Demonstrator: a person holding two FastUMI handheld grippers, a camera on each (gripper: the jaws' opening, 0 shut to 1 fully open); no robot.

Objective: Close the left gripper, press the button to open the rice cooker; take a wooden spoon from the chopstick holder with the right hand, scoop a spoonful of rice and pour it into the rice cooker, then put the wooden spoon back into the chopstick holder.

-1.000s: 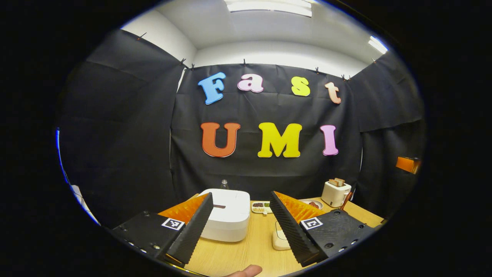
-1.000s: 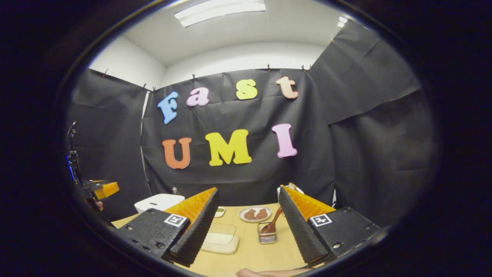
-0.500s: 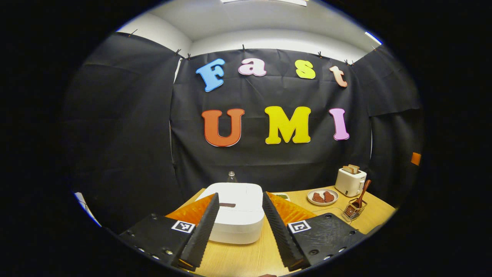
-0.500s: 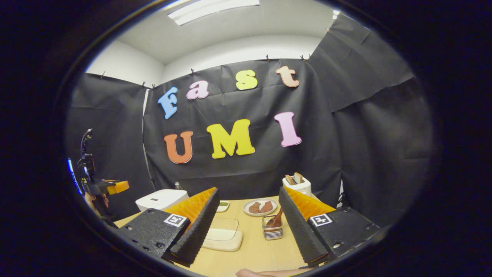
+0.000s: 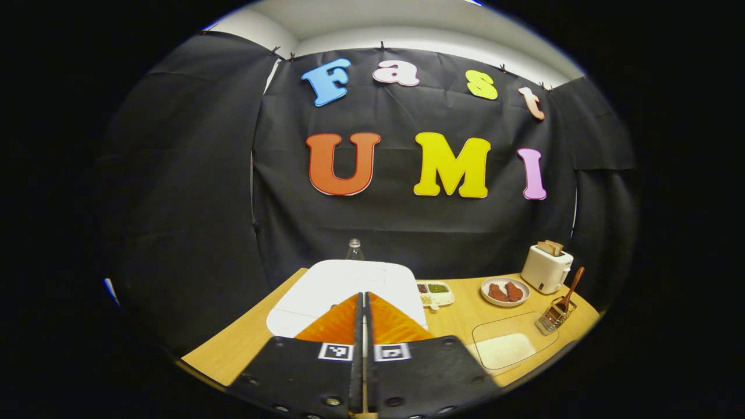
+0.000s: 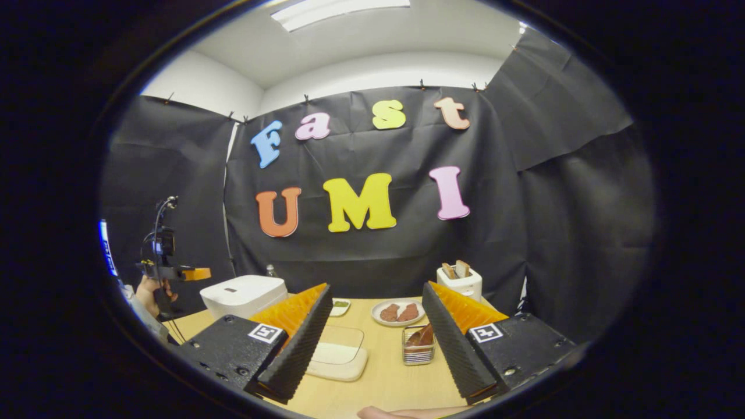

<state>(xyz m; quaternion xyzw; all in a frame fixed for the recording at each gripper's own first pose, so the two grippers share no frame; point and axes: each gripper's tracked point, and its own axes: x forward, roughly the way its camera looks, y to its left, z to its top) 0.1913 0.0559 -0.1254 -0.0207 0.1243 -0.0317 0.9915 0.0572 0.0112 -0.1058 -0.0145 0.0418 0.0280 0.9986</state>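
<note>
Left gripper (image 5: 363, 302): I see its fingers pressed together with nothing between them, poised over the near edge of the white rice cooker (image 5: 343, 285); whether they touch it I cannot tell.
Rice cooker: lid down, at the table's (image 5: 244, 343) left end.
Right gripper (image 6: 377, 317): fingers spread wide, empty, above the table.
Wooden spoon (image 5: 570, 286): standing tilted in the wire chopstick holder (image 5: 554, 314) at the table's right end.
Rice tray (image 5: 512, 344): clear, shallow, holding white rice, just beside the holder.
Behind: toaster (image 5: 546, 266) with bread, and a plate (image 5: 505, 291).
</note>
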